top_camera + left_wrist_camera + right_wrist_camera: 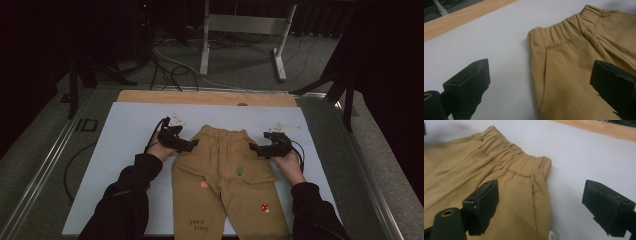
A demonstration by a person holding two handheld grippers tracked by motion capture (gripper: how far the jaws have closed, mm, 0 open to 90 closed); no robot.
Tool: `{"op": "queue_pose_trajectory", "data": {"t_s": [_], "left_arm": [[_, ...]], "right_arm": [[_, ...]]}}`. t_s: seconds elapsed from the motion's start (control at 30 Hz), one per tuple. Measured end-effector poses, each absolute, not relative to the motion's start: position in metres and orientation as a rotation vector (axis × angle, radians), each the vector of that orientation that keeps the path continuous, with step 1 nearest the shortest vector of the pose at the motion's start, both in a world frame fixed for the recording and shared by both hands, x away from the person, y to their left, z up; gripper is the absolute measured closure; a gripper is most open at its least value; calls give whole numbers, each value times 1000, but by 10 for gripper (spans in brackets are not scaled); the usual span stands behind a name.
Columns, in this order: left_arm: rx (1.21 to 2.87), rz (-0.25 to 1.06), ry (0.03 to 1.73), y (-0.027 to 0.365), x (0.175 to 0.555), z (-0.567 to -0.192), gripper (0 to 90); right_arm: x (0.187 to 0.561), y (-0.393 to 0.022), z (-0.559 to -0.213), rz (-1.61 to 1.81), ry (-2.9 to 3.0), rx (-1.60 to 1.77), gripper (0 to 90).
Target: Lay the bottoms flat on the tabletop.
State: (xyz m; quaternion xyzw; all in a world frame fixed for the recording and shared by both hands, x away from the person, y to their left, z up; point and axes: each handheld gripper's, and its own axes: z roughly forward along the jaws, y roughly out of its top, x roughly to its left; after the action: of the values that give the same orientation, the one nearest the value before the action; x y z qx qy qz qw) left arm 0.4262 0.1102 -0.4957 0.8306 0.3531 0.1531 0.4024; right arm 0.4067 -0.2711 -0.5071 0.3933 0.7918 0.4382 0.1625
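White surface [130, 150] carried tan trousers [225, 175] lying flat, waistband away from the person; left hand-held gripper [192, 144] and right hand-held gripper [253, 147] straddled the hip edges, jaws apart, nothing grasped; folding seemingly not yet begun.

"good time" is printed in small dark letters on the lower left leg of the tan trousers [227, 175]; "ID" stands on the grey floor mat [86, 125] left of the surface

A dim lab or recording studio: loose cables [165, 67] and metal stand legs [242, 37] on grey carpet beyond the table [125, 130].
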Motion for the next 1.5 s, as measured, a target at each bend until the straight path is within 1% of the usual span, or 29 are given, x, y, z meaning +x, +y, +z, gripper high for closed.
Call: {"op": "queue_pose_trajectory", "data": {"t_s": [0.13,0.2,0.27,0.33,0.4,0.47,0.6,0.63,0.67,0.7,0.73,0.77,0.8,0.83,0.87,0.9,0.93,1.0,1.03,1.07,1.13,1.17,1.2,1.4,1.47,1.5], "left_arm": [[2127,368,902,104,438,-504,41],[2134,334,927,101,444,-508,43],[2137,304,943,100,450,-511,70],[2131,302,945,98,454,-512,87],[2132,323,959,95,456,-513,147],[2150,322,950,94,459,-513,156],[2148,317,975,93,465,-517,224],[2151,329,977,93,465,-517,238],[2158,327,971,93,466,-519,261],[2160,323,977,92,467,-521,279],[2174,319,978,91,467,-522,279],[2181,313,965,90,467,-522,301],[2193,306,951,89,466,-522,336],[2196,298,937,88,466,-523,353],[2211,274,923,87,465,-524,438],[2218,275,903,86,465,-524,438],[2220,270,899,84,464,-524,447],[2225,270,873,81,461,-525,508],[2233,268,865,80,460,-524,541],[2233,245,868,78,460,-523,600],[2249,230,843,76,457,-521,747],[2249,246,842,74,456,-520,831],[2251,258,842,75,456,-519,869],[2170,327,916,86,463,-504,883],[2171,351,903,85,467,-497,887],[2168,360,902,84,468,-494,887]], "right_arm": [[415,-267,-509,1219,2284,1144,140],[419,-265,-511,1187,2273,1166,144],[423,-263,-512,1192,2279,1199,144],[426,-262,-513,1204,2285,1198,141],[431,-261,-514,1204,2311,1220,141],[436,-259,-516,1174,2334,1230,149],[444,-258,-519,1158,2377,1270,255],[445,-258,-520,1149,2385,1274,315],[446,-258,-521,1143,2397,1267,341],[446,-256,-523,1113,2404,1280,347],[446,-256,-524,1101,2402,1270,368],[447,-256,-524,1127,2408,1266,423],[447,-256,-523,1113,2411,1265,455],[446,-255,-523,1123,2415,1266,526],[443,-252,-523,1120,2456,1211,653],[443,-252,-523,1120,2456,1211,653],[441,-249,-523,1103,2461,1181,687],[439,-246,-523,1089,2463,1159,779],[439,-246,-522,1085,2475,1176,807],[439,-246,-521,1079,2478,1144,832],[438,-244,-520,1070,2479,1124,849],[438,-243,-519,1072,2478,1111,854],[437,-242,-518,1064,2476,1120,855],[449,-243,-509,1058,2405,1093,859],[461,-244,-499,1079,2364,1123,859],[461,-244,-499,1079,2364,1123,859]]}}
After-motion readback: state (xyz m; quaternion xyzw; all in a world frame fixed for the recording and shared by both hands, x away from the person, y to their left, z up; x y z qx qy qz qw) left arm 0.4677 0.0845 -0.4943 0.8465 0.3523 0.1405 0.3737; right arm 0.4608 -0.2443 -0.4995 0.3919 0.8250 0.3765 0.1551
